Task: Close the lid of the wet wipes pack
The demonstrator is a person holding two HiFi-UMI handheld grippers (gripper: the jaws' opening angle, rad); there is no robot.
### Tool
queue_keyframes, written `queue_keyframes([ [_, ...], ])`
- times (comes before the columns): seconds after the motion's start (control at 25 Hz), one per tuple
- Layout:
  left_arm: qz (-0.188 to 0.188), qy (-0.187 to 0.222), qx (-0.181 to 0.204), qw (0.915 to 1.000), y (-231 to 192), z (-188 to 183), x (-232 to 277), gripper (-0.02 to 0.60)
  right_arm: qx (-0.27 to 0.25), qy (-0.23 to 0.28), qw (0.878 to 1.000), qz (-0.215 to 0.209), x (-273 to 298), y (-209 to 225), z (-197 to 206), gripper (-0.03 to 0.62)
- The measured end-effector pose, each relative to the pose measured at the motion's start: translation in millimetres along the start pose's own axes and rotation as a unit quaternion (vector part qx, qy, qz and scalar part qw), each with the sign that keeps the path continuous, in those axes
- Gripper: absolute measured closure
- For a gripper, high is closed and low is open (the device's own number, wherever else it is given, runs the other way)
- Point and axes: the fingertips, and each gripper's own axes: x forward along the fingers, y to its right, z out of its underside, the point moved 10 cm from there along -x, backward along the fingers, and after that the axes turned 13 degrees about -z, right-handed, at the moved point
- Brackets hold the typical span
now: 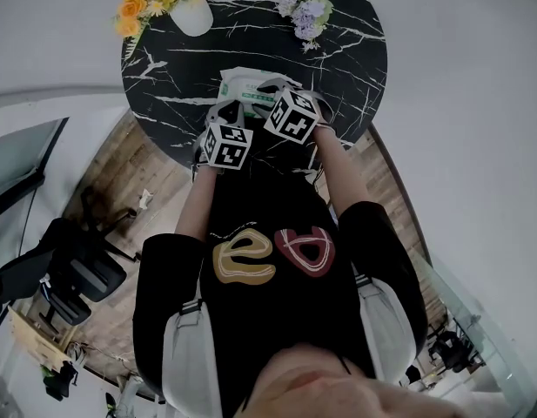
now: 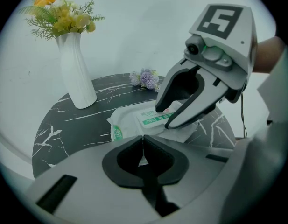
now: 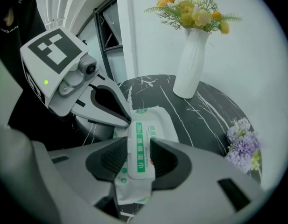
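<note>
The white wet wipes pack [image 1: 242,84] [image 2: 122,125] lies on the near part of a round black marble table [image 1: 338,50]. Its lid flap [image 3: 140,148], marked with a green stripe, stands lifted off the pack between the pads of my right gripper [image 3: 134,146], which press on both its edges. A crumpled wipe hangs under the flap. My left gripper [image 2: 143,139] is shut on the pack's near edge, with a sliver of white showing between its jaws. In the head view both grippers, left [image 1: 226,116] and right [image 1: 270,92], sit close together over the pack.
A white vase [image 1: 191,14] [image 3: 190,64] of yellow and orange flowers stands at the table's far left. A small purple bouquet [image 1: 305,11] [image 3: 242,146] lies at the far right. A dark office chair [image 1: 77,268] stands on the wooden floor, left of the person.
</note>
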Motion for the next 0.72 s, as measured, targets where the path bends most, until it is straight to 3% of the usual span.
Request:
queue_keyframes([
  [0.36,0.004,-0.007,-0.007,0.9999,-1.0,-0.8,0.4,0.561,-0.025,0.003,1.000,0.010,-10.3,-9.6,-5.6,0.516],
  [0.56,0.000,-0.007,0.007,1.0000,0.8,-1.4,-0.3,0.561,-0.028,0.010,0.999,0.017,-20.1,-10.3,-9.0,0.537],
  [0.72,0.003,-0.008,-0.008,0.9999,-0.9,-0.8,0.0,0.561,-0.028,0.016,0.999,0.022,-27.4,-7.3,-11.6,0.550],
])
